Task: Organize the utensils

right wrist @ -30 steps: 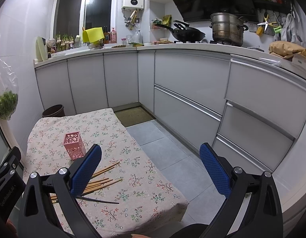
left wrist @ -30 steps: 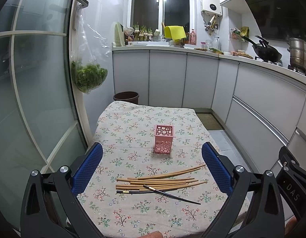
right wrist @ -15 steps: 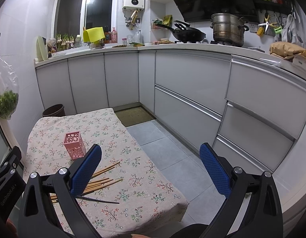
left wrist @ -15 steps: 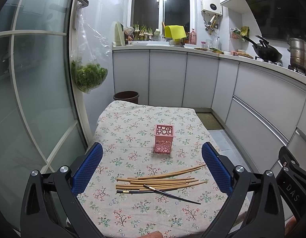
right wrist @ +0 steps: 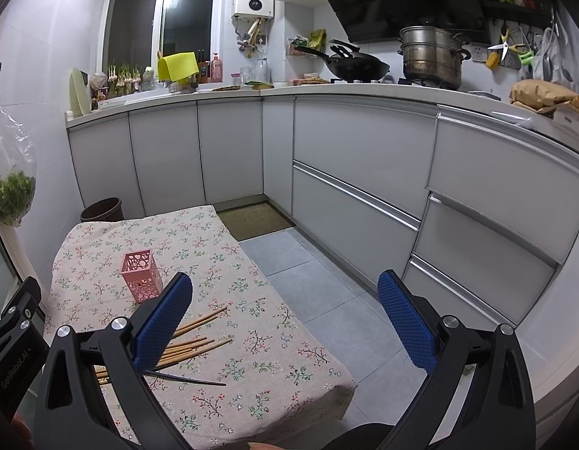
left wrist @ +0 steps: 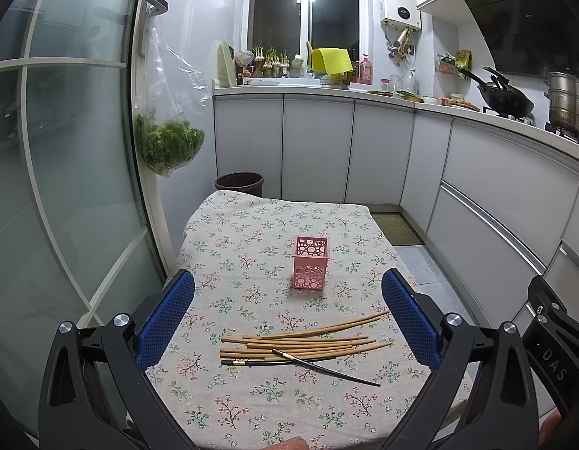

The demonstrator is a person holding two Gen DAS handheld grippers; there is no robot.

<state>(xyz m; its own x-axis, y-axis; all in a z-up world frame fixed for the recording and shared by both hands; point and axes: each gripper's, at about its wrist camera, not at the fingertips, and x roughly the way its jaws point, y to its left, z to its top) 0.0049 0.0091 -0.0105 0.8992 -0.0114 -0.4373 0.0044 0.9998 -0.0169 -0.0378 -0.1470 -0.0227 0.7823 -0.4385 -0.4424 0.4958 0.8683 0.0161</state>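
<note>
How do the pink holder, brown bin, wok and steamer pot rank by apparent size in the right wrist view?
1. steamer pot
2. wok
3. pink holder, brown bin: alike, though the holder is nearer.

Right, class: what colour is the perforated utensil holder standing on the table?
Pink, with round cut-outs. The utensil holder shows best in the left wrist view.

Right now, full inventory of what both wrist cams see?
wooden chopsticks: a loose pile, count unclear, tan, lying flat on the table, near side
black chopsticks: two, black, crossing at the pile's near edge
holder: one, pink, perforated, upright, beyond the pile
table: one, floral cloth
bin: one, brown, on the floor past the table
bag of greens: one, clear, hanging at left
wok: one, black, on the stove
steamer pot: one, steel, beside the wok
left gripper: fingers blue, open, empty
right gripper: fingers blue, open, empty
</note>
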